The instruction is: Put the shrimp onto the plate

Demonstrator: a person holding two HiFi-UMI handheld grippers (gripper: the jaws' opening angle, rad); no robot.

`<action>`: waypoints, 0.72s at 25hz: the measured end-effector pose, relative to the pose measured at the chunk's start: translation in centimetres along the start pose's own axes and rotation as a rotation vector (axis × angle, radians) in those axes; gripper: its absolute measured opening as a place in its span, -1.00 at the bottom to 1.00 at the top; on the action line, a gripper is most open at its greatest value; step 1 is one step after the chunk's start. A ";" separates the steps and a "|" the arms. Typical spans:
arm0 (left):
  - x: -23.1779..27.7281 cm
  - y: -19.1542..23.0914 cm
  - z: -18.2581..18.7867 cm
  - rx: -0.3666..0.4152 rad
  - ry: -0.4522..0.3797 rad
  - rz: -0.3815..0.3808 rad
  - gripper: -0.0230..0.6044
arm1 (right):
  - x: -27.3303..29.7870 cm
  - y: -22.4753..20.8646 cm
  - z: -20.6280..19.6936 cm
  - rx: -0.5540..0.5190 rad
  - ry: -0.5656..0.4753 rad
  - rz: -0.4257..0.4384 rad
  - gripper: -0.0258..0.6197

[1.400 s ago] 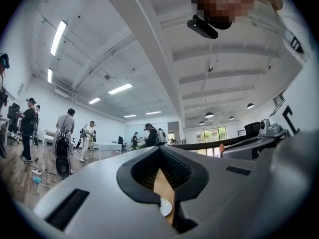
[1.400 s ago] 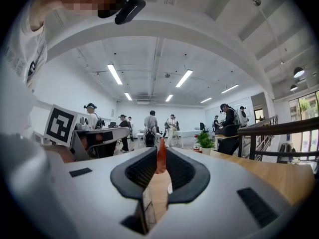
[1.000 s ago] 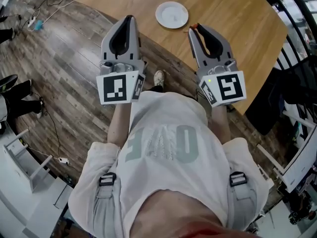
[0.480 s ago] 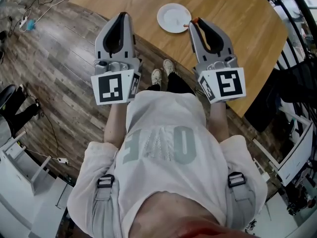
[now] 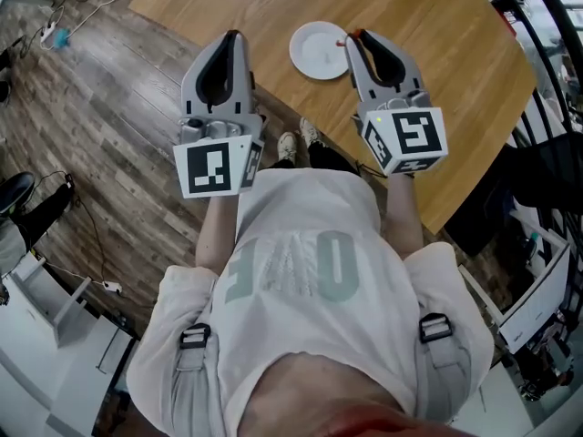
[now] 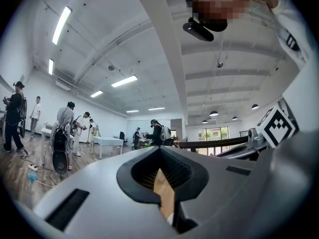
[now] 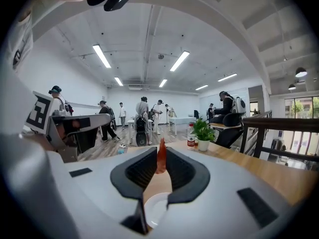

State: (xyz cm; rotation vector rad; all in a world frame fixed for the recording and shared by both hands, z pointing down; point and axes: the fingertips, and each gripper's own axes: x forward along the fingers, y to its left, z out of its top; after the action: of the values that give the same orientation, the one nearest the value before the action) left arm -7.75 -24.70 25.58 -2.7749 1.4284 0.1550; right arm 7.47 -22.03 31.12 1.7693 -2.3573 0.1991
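Note:
An orange shrimp (image 7: 161, 157) stands upright between the dark pads of my right gripper (image 7: 160, 167), which is shut on it. In the head view that right gripper (image 5: 351, 37) reaches over the near edge of the wooden table (image 5: 437, 53). The shrimp (image 5: 346, 38) shows as a small orange tip at the right rim of the white plate (image 5: 317, 51). The plate (image 7: 155, 209) also shows below the jaws in the right gripper view, with nothing on it. My left gripper (image 5: 233, 36) hangs at the table's edge left of the plate. Its tips meet, with nothing between them (image 6: 160, 153).
A potted plant (image 7: 202, 132) and a bottle (image 7: 190, 138) stand on the far part of the table. The person's shoes (image 5: 301, 139) are on the plank floor by the table's edge. Cables (image 5: 55, 36) lie on the floor at left. Several people stand across the room.
The person has stepped closer to the table. Both grippers have moved forward; the right one, still holding the shrimp, has come up beside the plate's right rim.

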 end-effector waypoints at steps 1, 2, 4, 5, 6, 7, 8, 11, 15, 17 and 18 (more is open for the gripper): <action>0.3 -0.1 -0.2 -0.002 0.006 0.002 -0.90 | 0.6 -0.3 -0.5 0.009 0.013 0.003 -0.73; 0.6 -0.1 -0.5 -0.006 0.011 0.001 -0.90 | 1.3 -0.7 -1.0 0.016 0.029 0.006 -0.73; 1.4 -0.1 -1.0 -0.028 0.020 -0.010 -0.90 | 2.9 -1.3 -2.2 0.027 0.071 0.015 -0.73; 1.6 -0.1 -1.4 -0.049 0.028 -0.015 -0.90 | 3.7 -1.3 -3.0 0.034 0.098 0.026 -0.73; 1.8 -0.1 -1.8 -0.070 0.039 -0.016 -0.90 | 4.4 -1.3 -3.8 0.040 0.126 0.040 -0.73; 2.0 -0.1 -2.3 -0.083 0.051 -0.014 -0.90 | 5.1 -1.4 -4.6 0.042 0.155 0.054 -0.73; 2.2 -0.3 -2.7 -0.086 0.063 -0.011 -0.90 | 5.7 -1.5 -5.4 0.039 0.182 0.065 -0.73; 2.9 -1.0 -3.8 -0.074 0.097 -0.007 -0.90 | 7.3 -2.2 -8.0 0.014 0.262 0.079 -0.73; 3.7 -1.1 -4.8 -0.082 0.121 -0.004 -0.90 | 9.2 -2.5 -11.5 0.003 0.358 0.094 -0.73; 4.0 -0.8 -5.2 -0.081 0.129 0.000 -0.90 | 10.0 -2.4 -13.3 0.006 0.406 0.100 -0.73; 4.1 -0.7 -5.4 -0.081 0.132 0.001 -0.90 | 10.4 -2.4 -14.2 0.010 0.431 0.103 -0.73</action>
State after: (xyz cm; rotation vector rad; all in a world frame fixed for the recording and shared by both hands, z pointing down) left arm -4.41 -27.99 30.58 -2.8990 1.4841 0.0304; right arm 7.93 -29.32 47.27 1.4323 -2.1320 0.5480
